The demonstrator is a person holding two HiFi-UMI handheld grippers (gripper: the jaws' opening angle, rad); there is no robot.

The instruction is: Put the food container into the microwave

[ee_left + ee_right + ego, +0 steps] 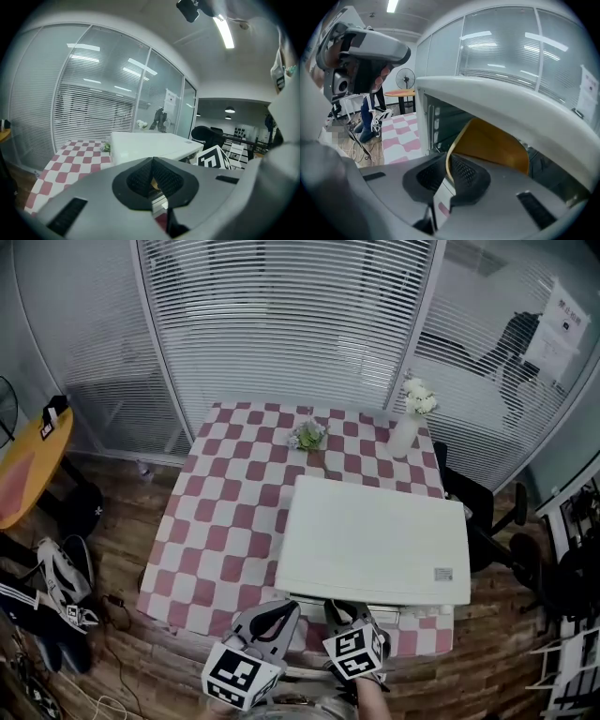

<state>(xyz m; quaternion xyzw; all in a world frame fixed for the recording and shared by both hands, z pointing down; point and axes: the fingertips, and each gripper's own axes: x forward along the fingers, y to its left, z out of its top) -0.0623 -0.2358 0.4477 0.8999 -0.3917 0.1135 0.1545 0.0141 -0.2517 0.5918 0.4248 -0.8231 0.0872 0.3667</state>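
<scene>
From above, the microwave (375, 540) shows only its flat white top. Its front mouth, at 6 o'clock, is hidden under that top, and the food container cannot be seen there at all.

The right gripper view shows more. The food container (497, 145) is a thin-walled, yellow-orange thing, tipped up on edge inside the open, dark cavity of the microwave (511, 103). Its lower part is lost behind the gripper's grey body (what it holds, I can't tell).

The right gripper (449, 171) pinches its rim at the 9 o'clock side. The left gripper (152, 161) has its jaws pressed together, and a yellow sliver behind them is too small to name.

Both the left gripper (281, 608) and the right gripper (349, 608) sit at the microwave's front edge on the checked table (225, 512).
</scene>
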